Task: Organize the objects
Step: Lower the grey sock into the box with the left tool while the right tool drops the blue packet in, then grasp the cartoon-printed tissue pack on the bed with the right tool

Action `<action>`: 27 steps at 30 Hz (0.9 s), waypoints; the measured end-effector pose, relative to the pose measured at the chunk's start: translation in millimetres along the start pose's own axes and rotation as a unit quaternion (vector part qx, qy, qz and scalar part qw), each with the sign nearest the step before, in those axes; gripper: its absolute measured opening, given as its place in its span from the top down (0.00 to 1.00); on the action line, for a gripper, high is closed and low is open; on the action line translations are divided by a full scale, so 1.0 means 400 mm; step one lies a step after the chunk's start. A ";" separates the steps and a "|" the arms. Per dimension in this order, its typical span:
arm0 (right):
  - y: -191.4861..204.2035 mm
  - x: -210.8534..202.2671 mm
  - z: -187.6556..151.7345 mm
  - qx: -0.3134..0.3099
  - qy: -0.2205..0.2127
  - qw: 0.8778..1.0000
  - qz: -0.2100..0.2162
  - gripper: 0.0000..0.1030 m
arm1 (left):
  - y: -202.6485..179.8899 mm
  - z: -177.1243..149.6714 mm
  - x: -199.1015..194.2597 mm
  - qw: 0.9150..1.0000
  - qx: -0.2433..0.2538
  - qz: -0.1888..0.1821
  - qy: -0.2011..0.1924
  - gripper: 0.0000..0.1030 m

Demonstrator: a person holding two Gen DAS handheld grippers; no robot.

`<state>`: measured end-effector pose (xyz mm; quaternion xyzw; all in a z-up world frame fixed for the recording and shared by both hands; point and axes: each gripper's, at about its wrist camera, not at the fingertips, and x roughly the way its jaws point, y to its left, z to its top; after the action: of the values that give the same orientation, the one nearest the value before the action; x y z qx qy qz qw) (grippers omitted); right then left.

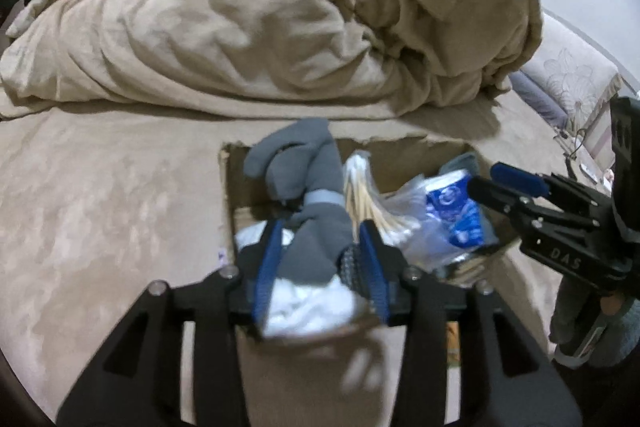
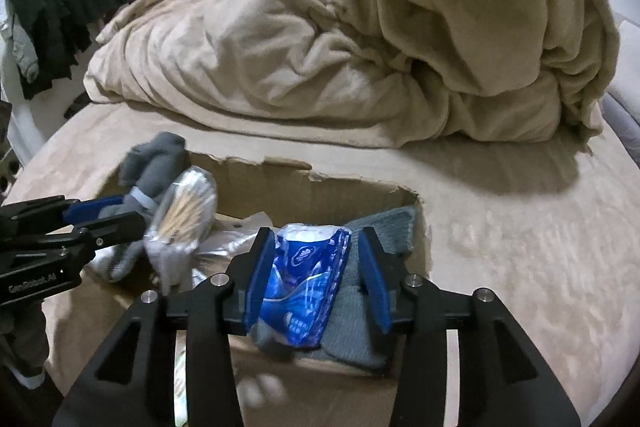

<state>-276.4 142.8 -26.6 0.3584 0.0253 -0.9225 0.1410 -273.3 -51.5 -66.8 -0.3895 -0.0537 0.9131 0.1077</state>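
Observation:
A torn cardboard box [image 1: 408, 147] [image 2: 352, 195] lies on the bed. My left gripper [image 1: 320, 231] is shut on a grey sock [image 1: 308, 187] and holds it over the box's left part; it shows in the right wrist view too [image 2: 156, 163]. A clear bag of cotton swabs [image 1: 368, 199] [image 2: 184, 211] leans beside the sock. My right gripper [image 2: 316, 239] [image 1: 480, 183] stands open over a blue and white packet [image 2: 304, 287] [image 1: 452, 215], which lies on a grey cloth [image 2: 360, 331] in the box. Something white [image 1: 312, 307] lies under the sock.
A bunched beige blanket [image 1: 280, 19] [image 2: 380, 47] fills the back of the bed. Beige sheet [image 1: 100, 207] [image 2: 520, 247] surrounds the box. Dark clothes [image 2: 72, 7] hang at the far left. A pillow [image 1: 568, 75] lies at the right.

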 end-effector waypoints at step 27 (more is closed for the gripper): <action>0.116 -0.260 -0.112 -0.003 -0.013 0.998 0.069 0.40 | -0.088 -0.213 -0.222 0.998 -0.020 0.046 -0.041 0.14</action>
<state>-160.8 130.0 12.2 0.3463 0.0019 -0.9153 0.2057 -146.6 -37.4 -57.2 -0.3561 -0.0581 0.9310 0.0560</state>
